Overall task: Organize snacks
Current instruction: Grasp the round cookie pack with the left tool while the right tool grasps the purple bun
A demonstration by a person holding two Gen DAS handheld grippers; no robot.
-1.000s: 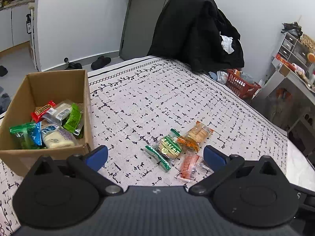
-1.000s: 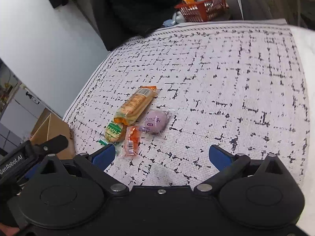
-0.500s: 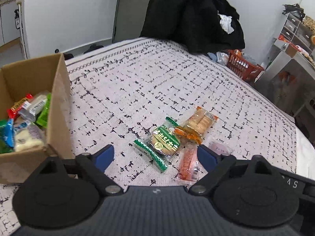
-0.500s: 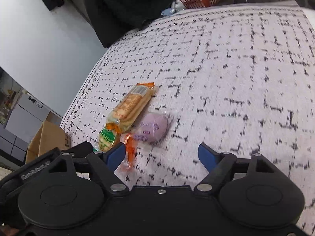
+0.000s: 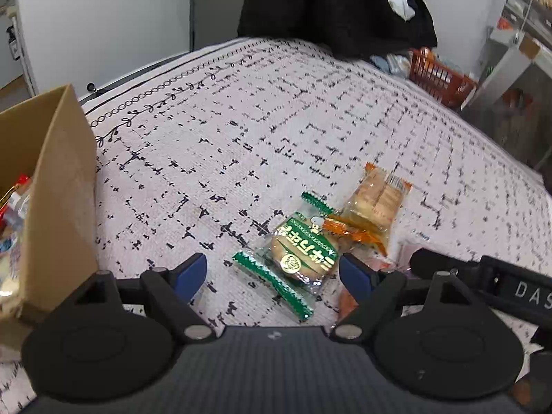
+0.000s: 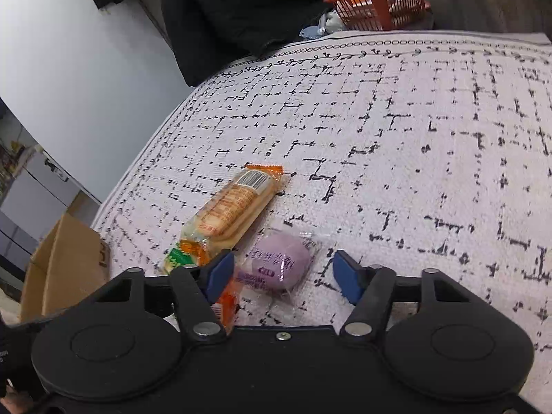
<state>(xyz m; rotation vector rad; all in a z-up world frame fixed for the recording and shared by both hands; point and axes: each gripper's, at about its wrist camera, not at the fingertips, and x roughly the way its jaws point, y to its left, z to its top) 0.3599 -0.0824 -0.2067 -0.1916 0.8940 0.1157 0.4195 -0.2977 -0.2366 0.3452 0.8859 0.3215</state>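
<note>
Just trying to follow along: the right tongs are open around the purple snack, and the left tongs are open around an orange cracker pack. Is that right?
Nearly. The right tongs do sit open around the purple snack, but the left tongs are open around the green-wrapped cookie, as the left wrist view shows. The orange cracker pack lies beyond it.

A patterned white bedspread [image 5: 262, 131] carries a cardboard box [image 5: 65, 186], green-wrapped biscuit [image 5: 296, 252], orange cracker pack [image 6: 234, 203] and purple bun [image 6: 279, 262].
</note>
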